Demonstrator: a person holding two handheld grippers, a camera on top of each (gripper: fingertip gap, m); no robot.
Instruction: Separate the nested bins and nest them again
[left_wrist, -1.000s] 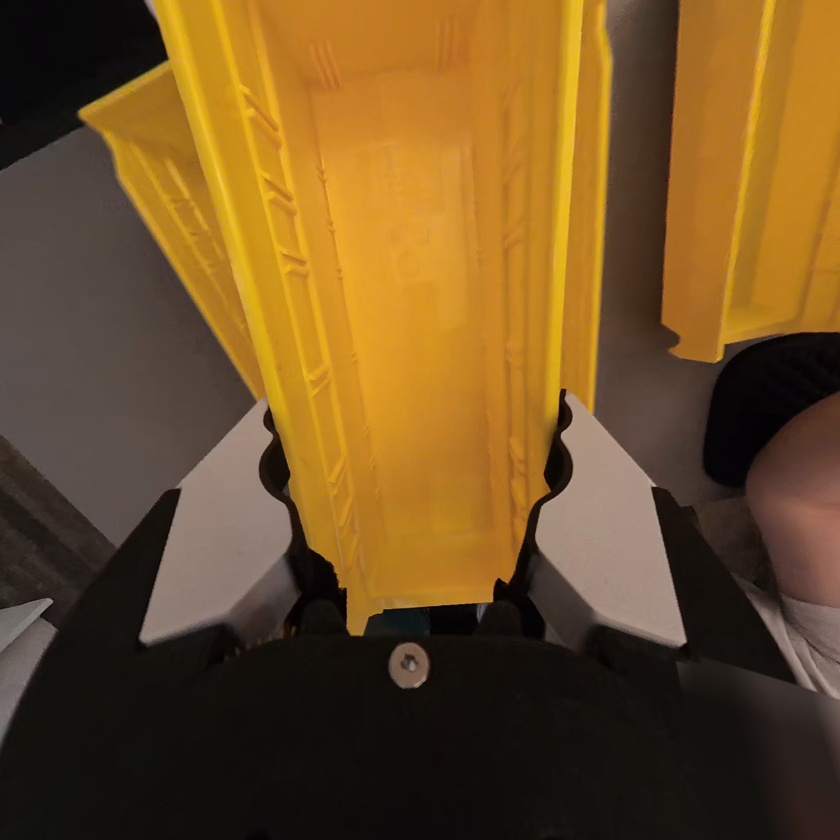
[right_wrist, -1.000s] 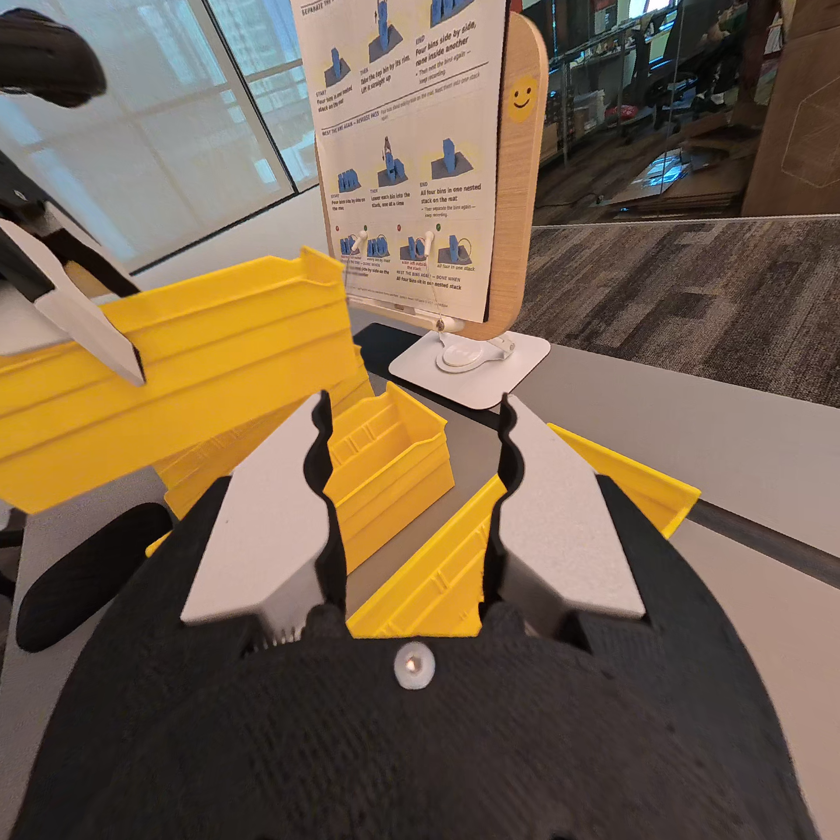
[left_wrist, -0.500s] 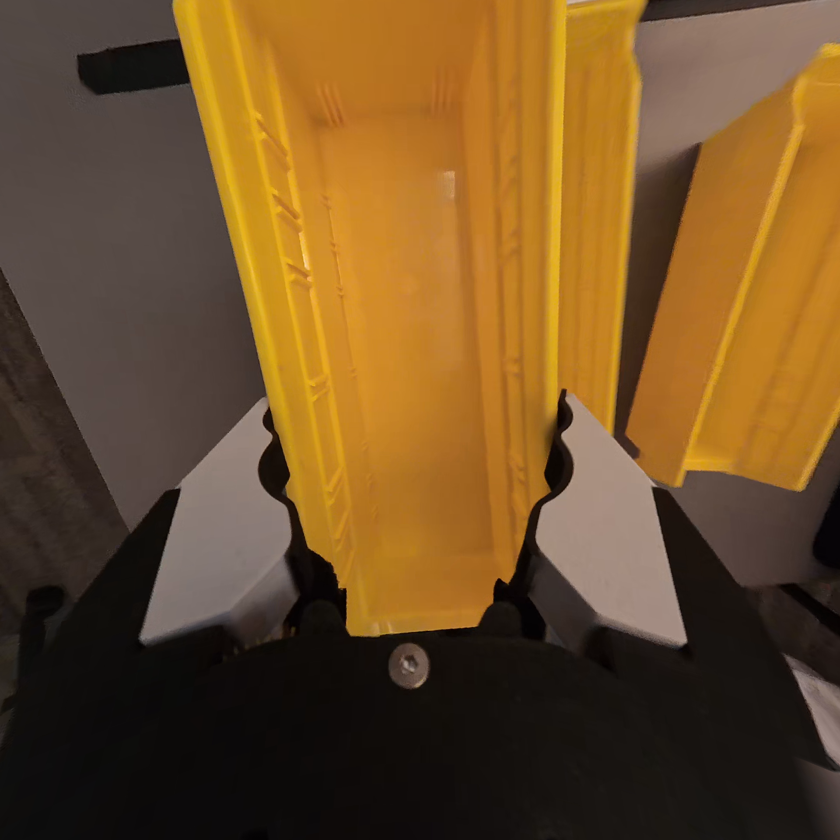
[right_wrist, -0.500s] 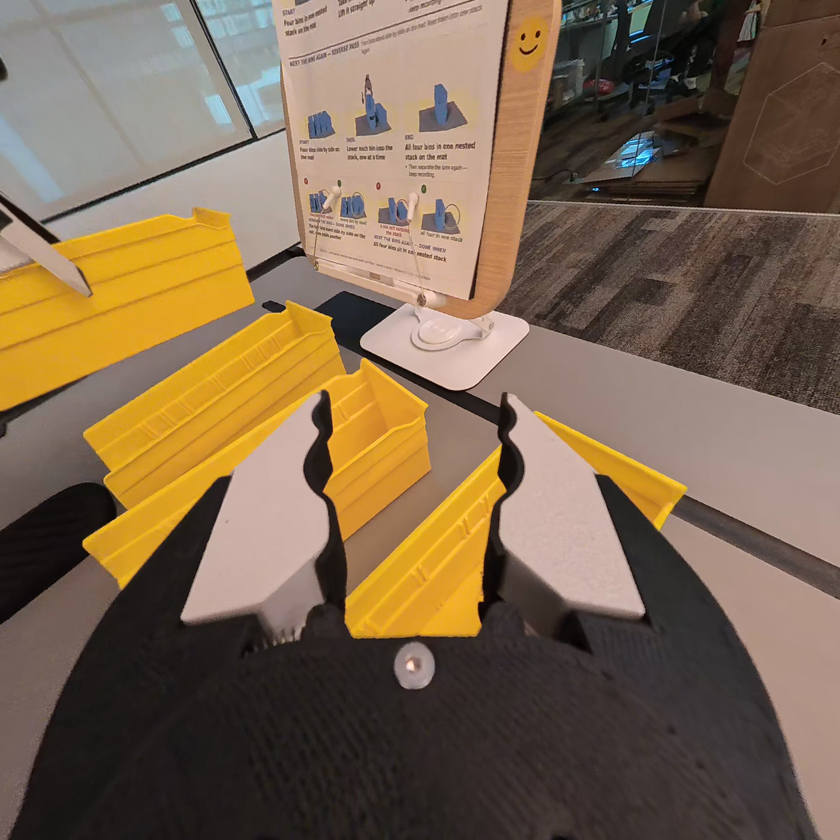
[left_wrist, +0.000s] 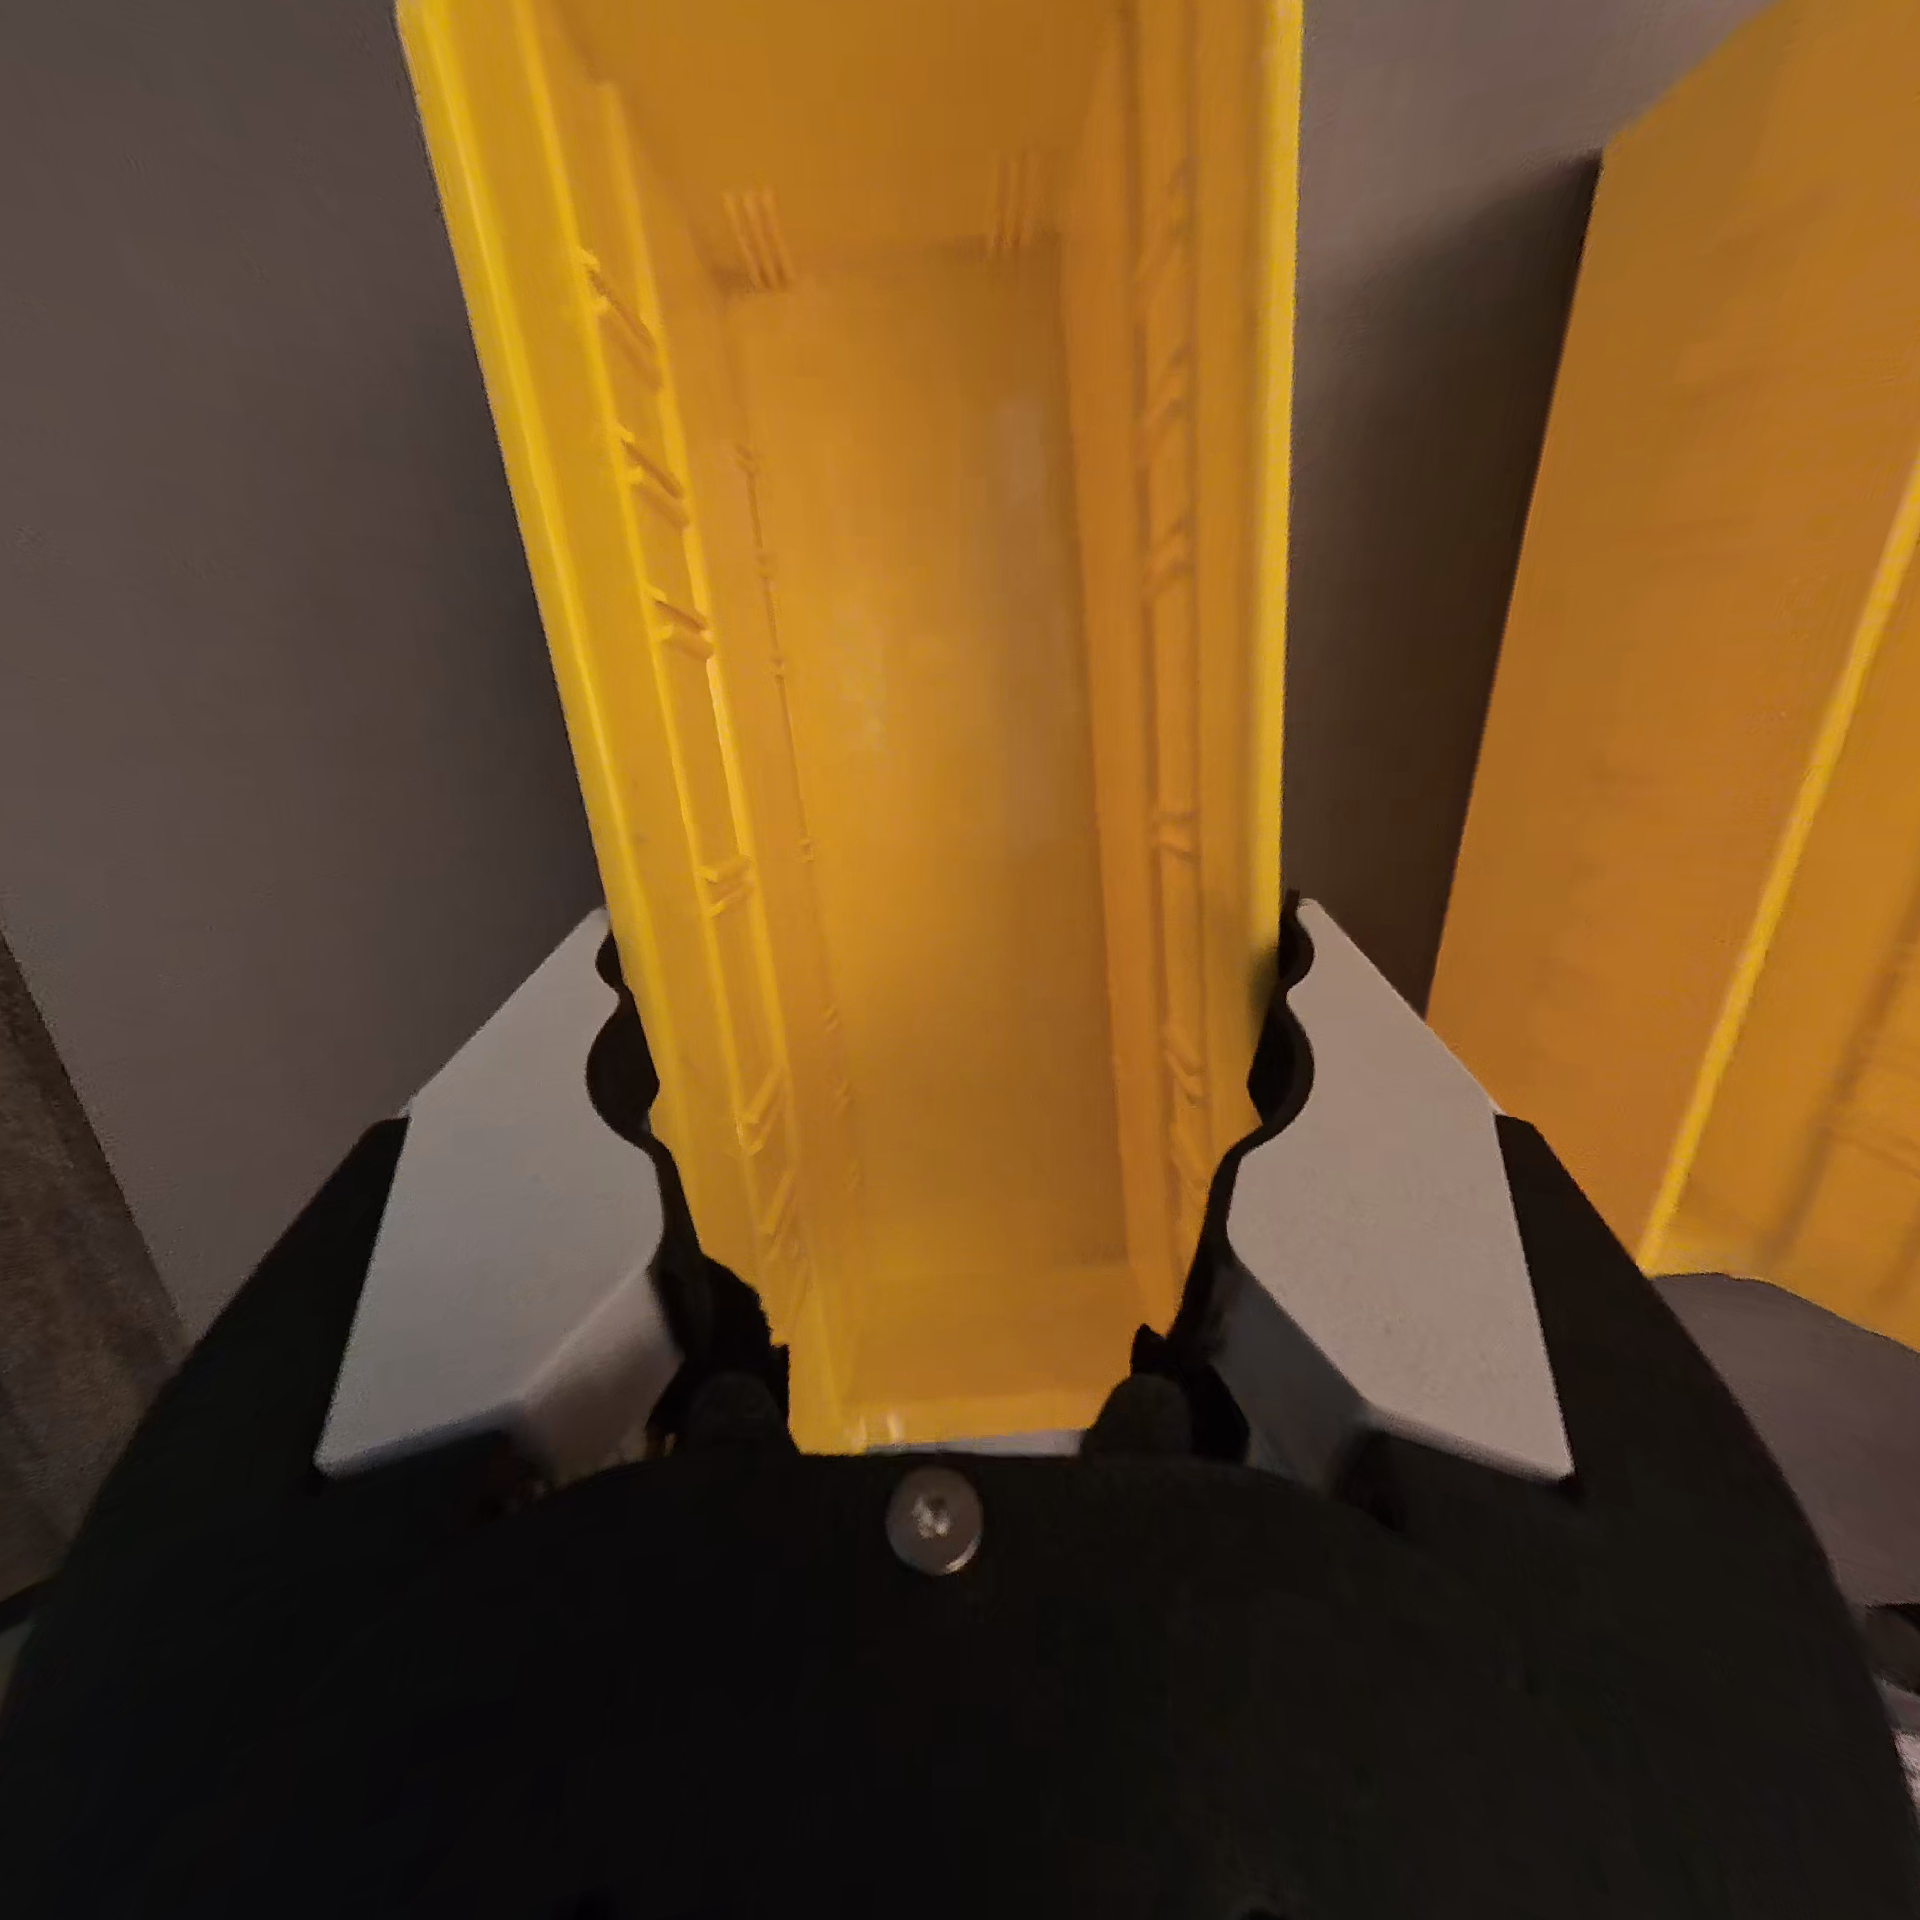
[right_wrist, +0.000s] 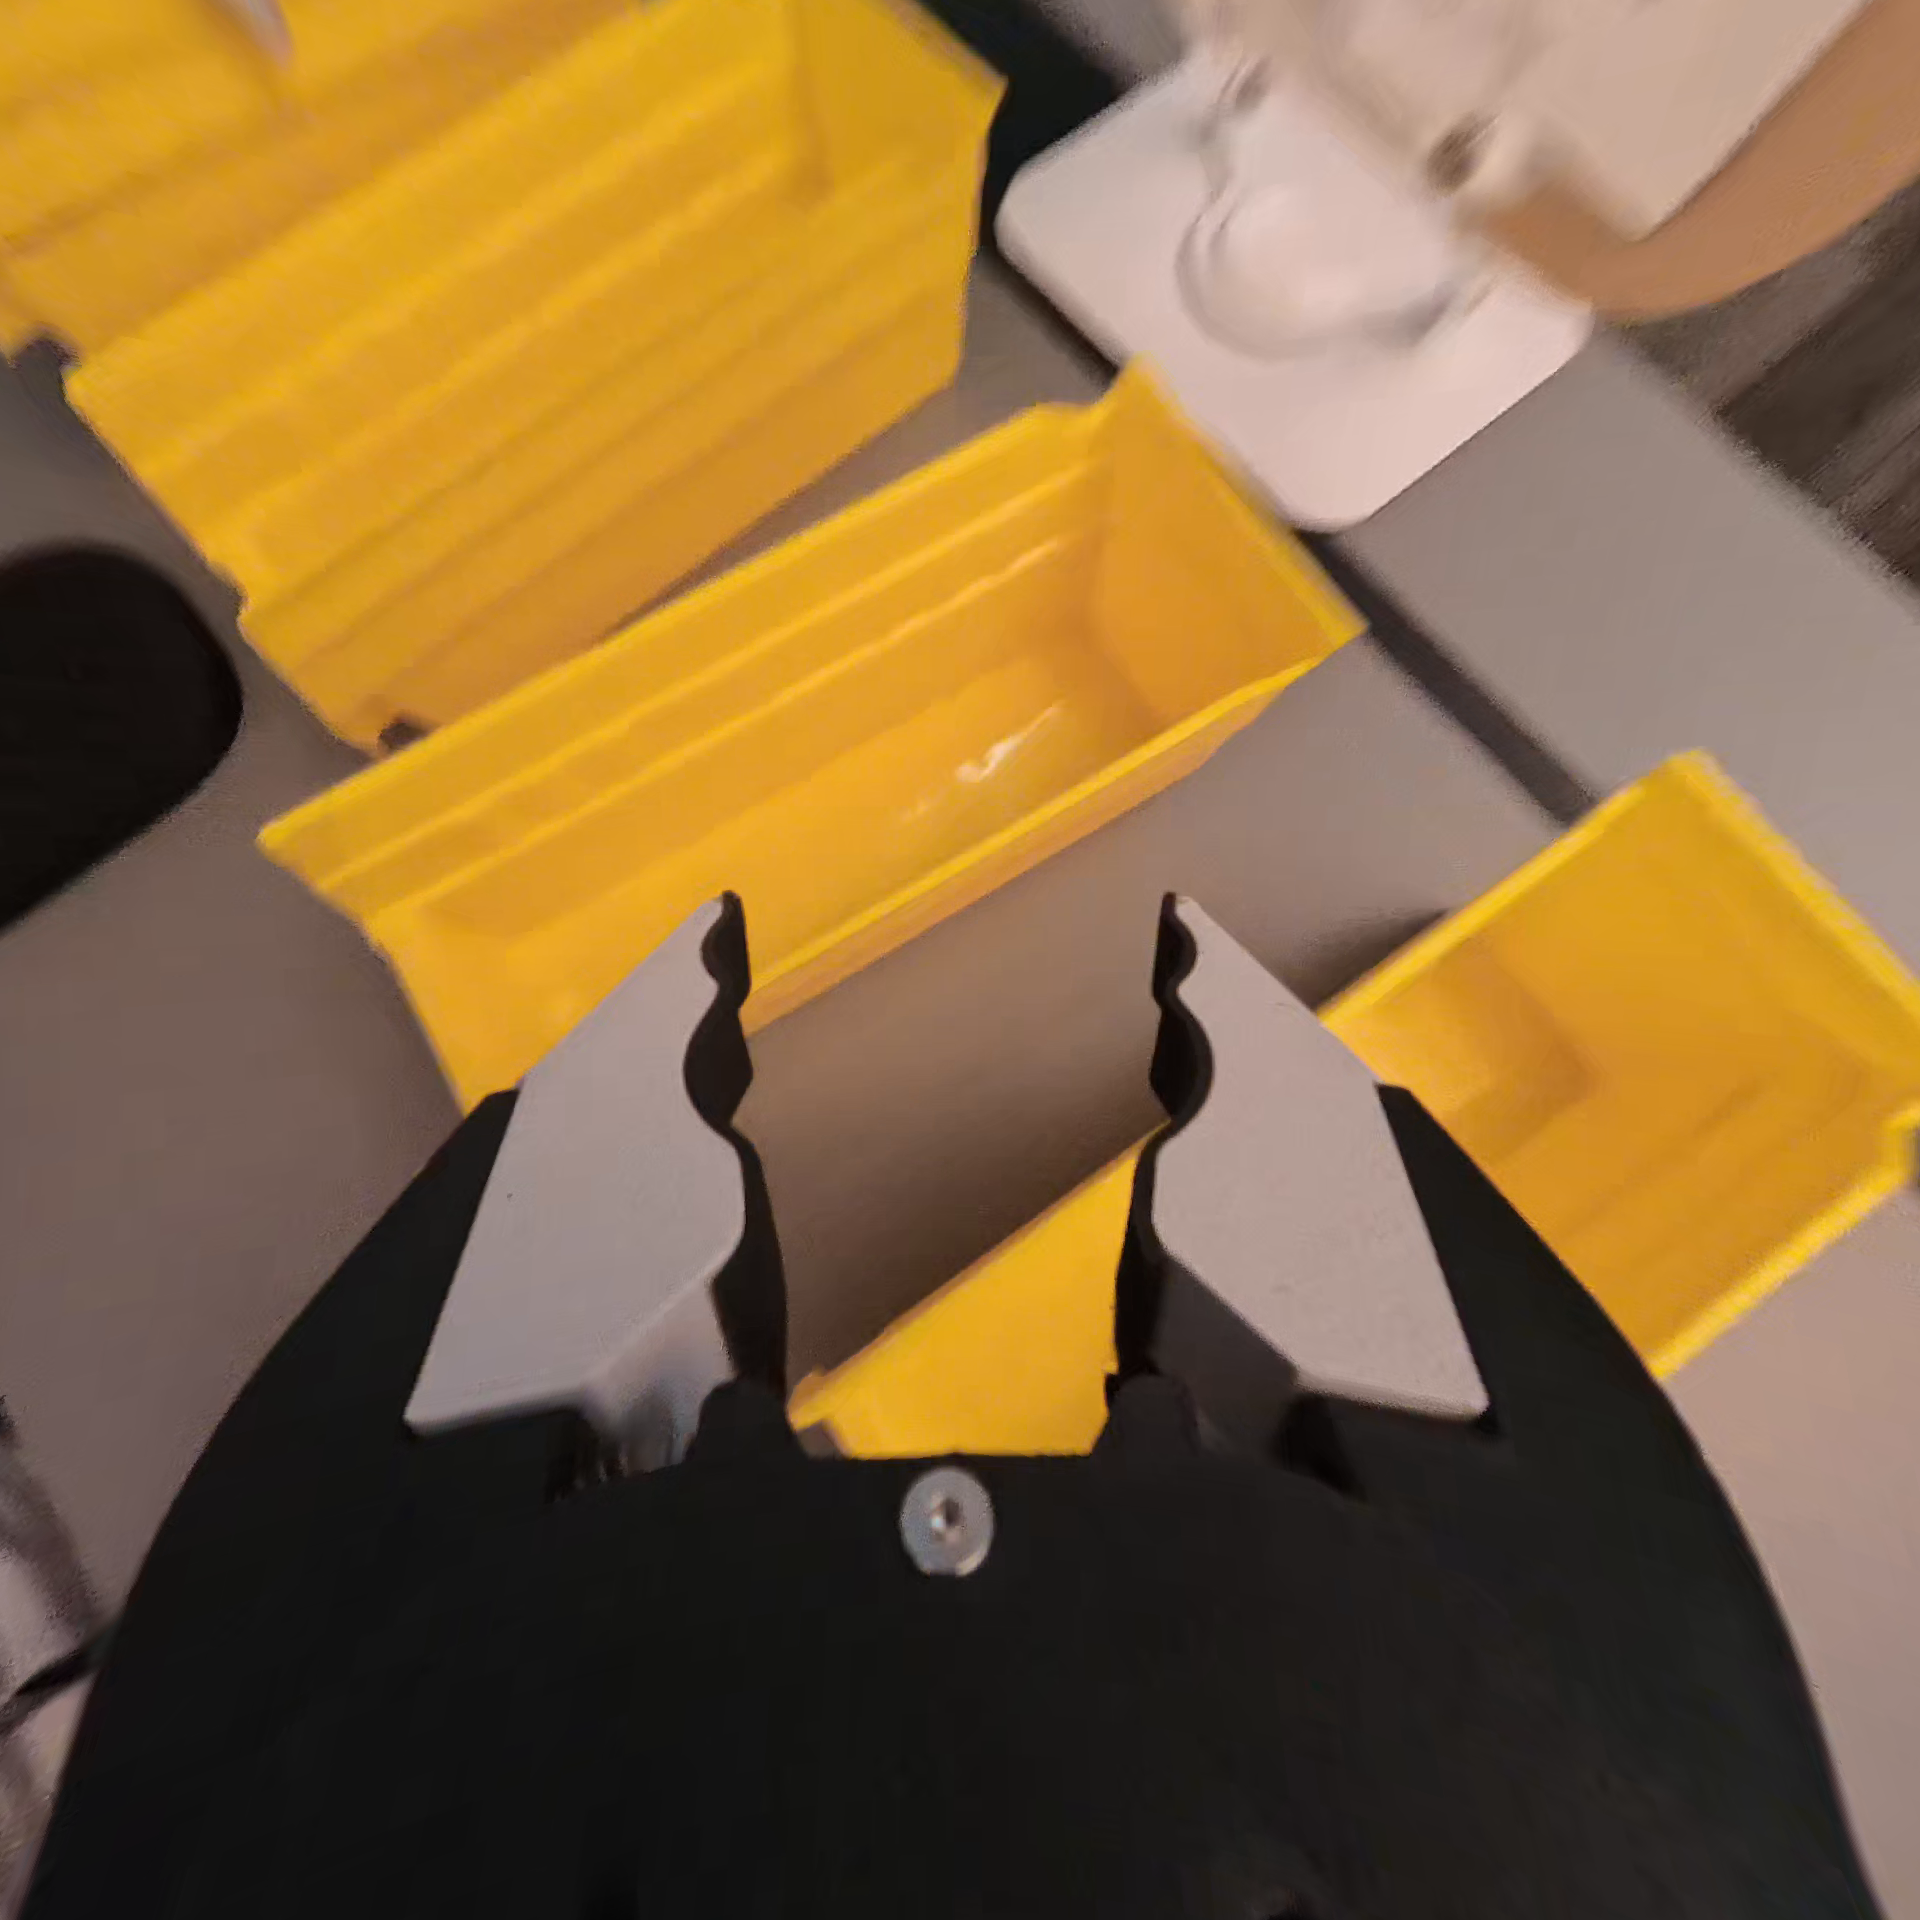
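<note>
In the left wrist view my left gripper (left_wrist: 951, 920) is shut on a long yellow bin (left_wrist: 914, 623). Both pads press on its outer side walls near its near end, and its open inside faces the camera. A second yellow bin (left_wrist: 1714, 727) lies to its right on the grey table (left_wrist: 260, 520). In the right wrist view my right gripper (right_wrist: 951, 904) is open and holds nothing, tilted down over the table. A yellow bin (right_wrist: 831, 748) lies just ahead of its fingertips. Another bin (right_wrist: 1610, 1091) lies under its right finger (right_wrist: 1278, 1143), and a third (right_wrist: 540, 343) lies farther left.
The white base of a sign stand (right_wrist: 1299, 312) sits at the back right of the table. A black rounded object (right_wrist: 94, 717) lies at the left. More yellow (right_wrist: 104, 125) shows at the top left edge. Bare grey table (right_wrist: 935, 1143) lies between the two nearest bins.
My left gripper has carried its bin away from the others, which slid right in its view. My right gripper has tilted down toward the table, still open; the sign has left its view.
</note>
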